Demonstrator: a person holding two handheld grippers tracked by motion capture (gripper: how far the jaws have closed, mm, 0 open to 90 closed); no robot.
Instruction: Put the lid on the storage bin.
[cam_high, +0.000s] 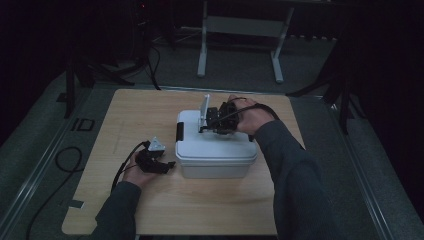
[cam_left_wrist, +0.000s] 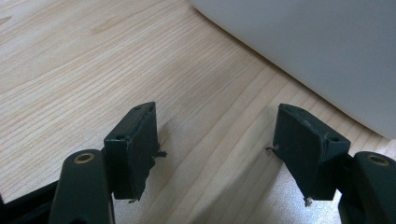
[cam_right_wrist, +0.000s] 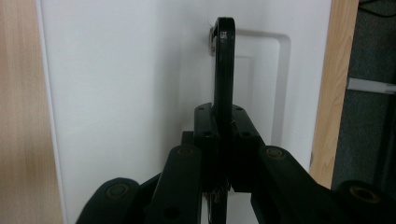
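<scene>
A white plastic box (cam_high: 215, 150) with a lid stands in the middle of the wooden table (cam_high: 150, 210). My right gripper (cam_high: 212, 120) hovers over the lid's far part, shut on the box's black carry handle. In the right gripper view the handle (cam_right_wrist: 224, 60) stands upright out of its recess in the lid (cam_right_wrist: 116, 93), and the right gripper (cam_right_wrist: 223, 116) has both pads pressed on it. My left gripper (cam_high: 167, 164) rests on the table just left of the box. The left gripper (cam_left_wrist: 215, 144) is open with only bare wood between the pads, and the box wall (cam_left_wrist: 327, 46) is close ahead to the right.
A black latch (cam_high: 179, 131) sits on the box's left end. A loop of cable (cam_high: 65, 160) lies on the floor left of the table. A light metal frame (cam_high: 240, 30) stands beyond the far edge, with dark stands on both sides.
</scene>
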